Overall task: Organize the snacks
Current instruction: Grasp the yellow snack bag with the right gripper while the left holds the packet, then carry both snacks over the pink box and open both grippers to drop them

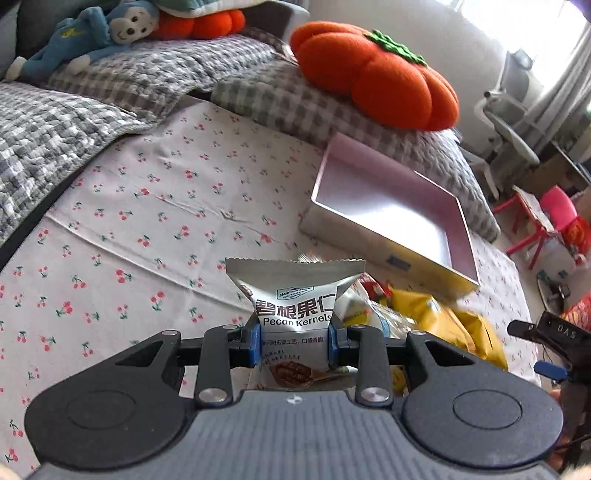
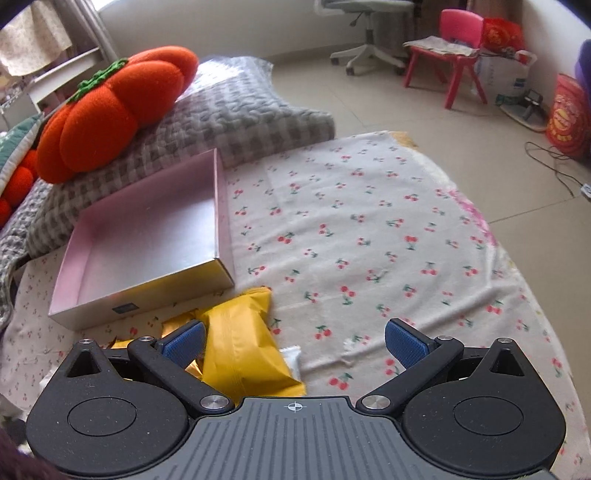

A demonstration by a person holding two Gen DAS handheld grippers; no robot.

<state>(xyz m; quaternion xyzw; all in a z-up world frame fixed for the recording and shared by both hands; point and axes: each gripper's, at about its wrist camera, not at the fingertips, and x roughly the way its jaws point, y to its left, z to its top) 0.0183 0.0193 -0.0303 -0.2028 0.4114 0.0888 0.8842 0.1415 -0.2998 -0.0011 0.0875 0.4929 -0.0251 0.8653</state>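
Left claw (image 1: 294, 345): pinched the pecan packet (image 1: 295, 314).
Right claw (image 2: 293, 341): wide open, empty.
Advice: release low inside the box (image 1: 466, 236).

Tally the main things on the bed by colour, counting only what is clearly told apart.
Orange: 2, the pumpkin cushion and a second orange cushion.
Blue: 1, the monkey toy.
Pink: 1, the open box.
Silver: 1, the pecan packet in the left gripper.
Yellow: 1, the yellow packet.
Total: 6

One silver pecan packet (image 1: 295, 314), one pink box (image 2: 147, 236), two orange pumpkin cushions (image 1: 373, 74) — one blue plush monkey (image 1: 85, 33).
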